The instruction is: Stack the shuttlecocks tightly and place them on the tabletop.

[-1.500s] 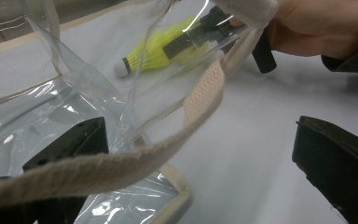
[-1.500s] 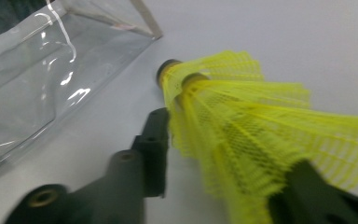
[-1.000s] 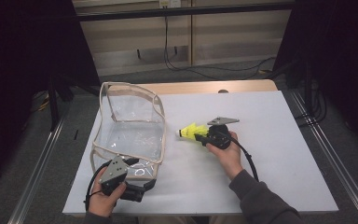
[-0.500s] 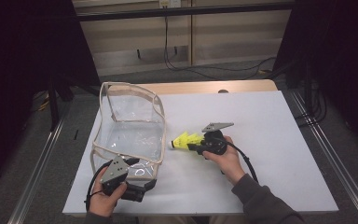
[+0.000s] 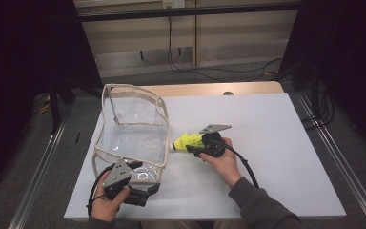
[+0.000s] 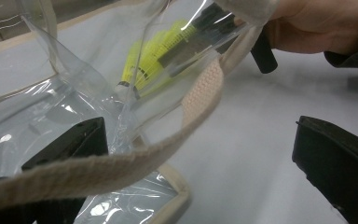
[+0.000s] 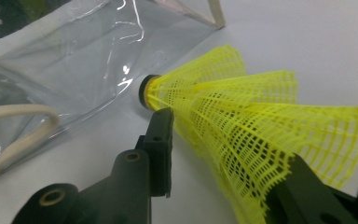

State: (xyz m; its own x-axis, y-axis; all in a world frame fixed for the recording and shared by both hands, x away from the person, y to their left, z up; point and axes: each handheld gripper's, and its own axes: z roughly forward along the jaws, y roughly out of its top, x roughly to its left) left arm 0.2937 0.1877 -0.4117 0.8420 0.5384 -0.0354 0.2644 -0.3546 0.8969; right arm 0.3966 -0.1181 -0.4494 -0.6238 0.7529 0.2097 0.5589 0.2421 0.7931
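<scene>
Left claw: you hold it at the near left corner of the worktop, at the near edge of the clear bag. In the left gripper view its two black jaws stand wide apart; the beige trim strap of the bag crosses between them, and the left jaw sits behind the clear plastic. So the claw is released, not closed on the strap.

Clear bag: a transparent plastic pouch with beige fabric trim, standing open on the left part of the worktop. Its right wall is just beside the nose of the shuttlecock. I can read no brand, label or writing on it in any view.

Shuttlecock: yellow, with a net-like plastic skirt and a white nose with a dark ring. It lies sideways, nose pointing left at the bag wall, skirt toward your right hand. No print can be read on it.

Right claw: you hold it near the middle of the worktop, pointing left. In the right gripper view the jaws are clenched on the yellow skirt of the shuttlecock, one on each side. The grey plate on top shows no writing.

Worktop: a white sheet over a wooden board; its right half is bare.
</scene>
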